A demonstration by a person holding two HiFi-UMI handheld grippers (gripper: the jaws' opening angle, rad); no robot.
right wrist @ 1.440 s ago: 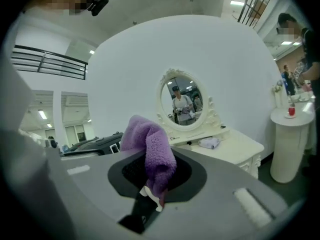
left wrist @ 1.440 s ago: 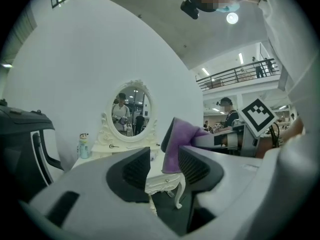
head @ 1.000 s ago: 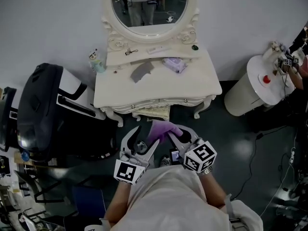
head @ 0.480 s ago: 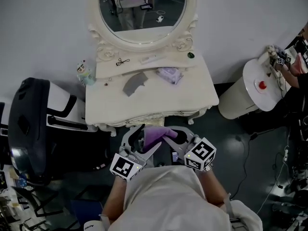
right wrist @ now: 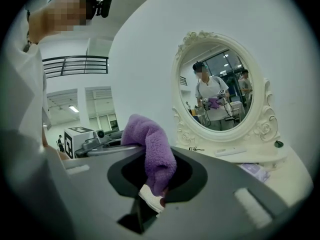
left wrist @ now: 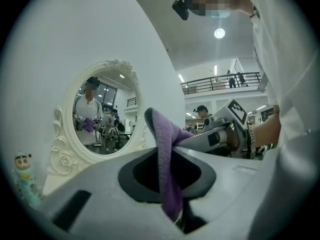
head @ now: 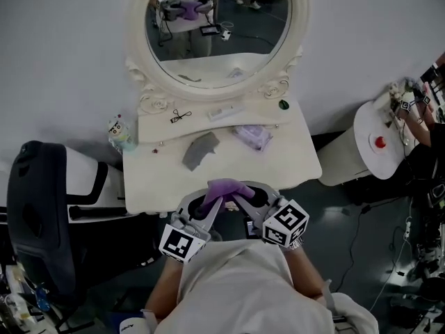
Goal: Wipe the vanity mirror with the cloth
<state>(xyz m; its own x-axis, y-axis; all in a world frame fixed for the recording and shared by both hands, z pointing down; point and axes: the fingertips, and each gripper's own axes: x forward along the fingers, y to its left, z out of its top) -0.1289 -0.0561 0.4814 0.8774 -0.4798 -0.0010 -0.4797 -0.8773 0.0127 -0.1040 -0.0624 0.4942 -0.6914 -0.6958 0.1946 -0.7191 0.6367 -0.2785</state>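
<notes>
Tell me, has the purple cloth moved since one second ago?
Yes. The purple cloth went toward the mirror: earlier short of the vanity table, now over its front edge.

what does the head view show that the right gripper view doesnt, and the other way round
Only the head view: the grey cloth lying on the vanity top, the small figurine by its left edge, the black chair and the white round stand with a red button.
Only the right gripper view: the balcony railing and the camera on the person's head.
Both: the oval mirror, the purple cloth and the pale purple packet.
</notes>
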